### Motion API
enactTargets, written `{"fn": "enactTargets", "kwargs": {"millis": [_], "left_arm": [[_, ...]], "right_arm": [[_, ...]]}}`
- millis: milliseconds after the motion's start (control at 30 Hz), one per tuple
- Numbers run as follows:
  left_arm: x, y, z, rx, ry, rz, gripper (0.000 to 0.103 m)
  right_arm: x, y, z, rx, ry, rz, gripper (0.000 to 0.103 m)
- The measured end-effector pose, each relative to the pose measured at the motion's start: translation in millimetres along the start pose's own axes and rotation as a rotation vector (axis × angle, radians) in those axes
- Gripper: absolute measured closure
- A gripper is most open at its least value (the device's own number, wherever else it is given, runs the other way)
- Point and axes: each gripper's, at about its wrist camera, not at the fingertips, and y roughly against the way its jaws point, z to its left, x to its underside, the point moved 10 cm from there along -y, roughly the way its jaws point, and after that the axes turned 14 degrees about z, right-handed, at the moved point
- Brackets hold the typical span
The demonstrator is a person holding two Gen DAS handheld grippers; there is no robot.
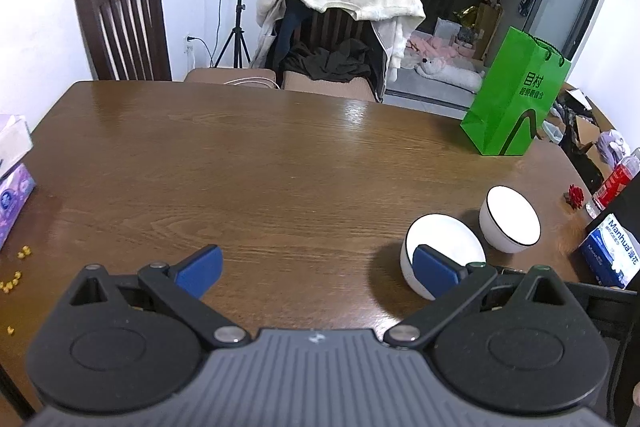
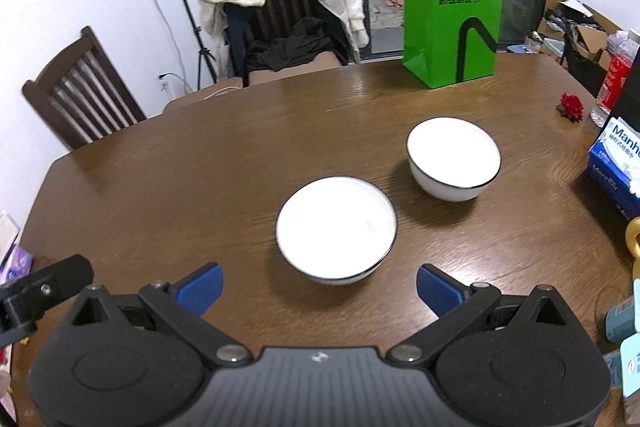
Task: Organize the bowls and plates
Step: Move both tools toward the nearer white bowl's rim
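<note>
Two white bowls with thin dark rims stand apart on the brown wooden table (image 2: 200,163). In the right wrist view the near bowl (image 2: 336,229) sits just ahead of my right gripper (image 2: 318,289), which is open and empty, and the far bowl (image 2: 453,157) lies beyond it to the right. In the left wrist view the near bowl (image 1: 444,247) shows partly behind one blue pad, with the far bowl (image 1: 510,219) further right. My left gripper (image 1: 318,271) is open over bare wood, holding nothing. No plates are in view.
A green paper bag (image 2: 452,11) stands at the table's far edge. A blue tissue box (image 2: 616,167), a red bottle (image 2: 614,79) and a small red flower (image 2: 571,106) line the right side. A purple tissue pack (image 1: 14,195) and yellow crumbs (image 1: 14,279) lie left. Chairs stand behind.
</note>
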Motion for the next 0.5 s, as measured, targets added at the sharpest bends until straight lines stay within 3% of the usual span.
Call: {"fn": "enactTargets", "kwargs": {"millis": [500], "left_arm": [[-17,-55,-27,0.002,-0.007,0.082,0.000]], "right_arm": [[-24,-42,-35,0.037,-0.062,0.071,0.002]]}}
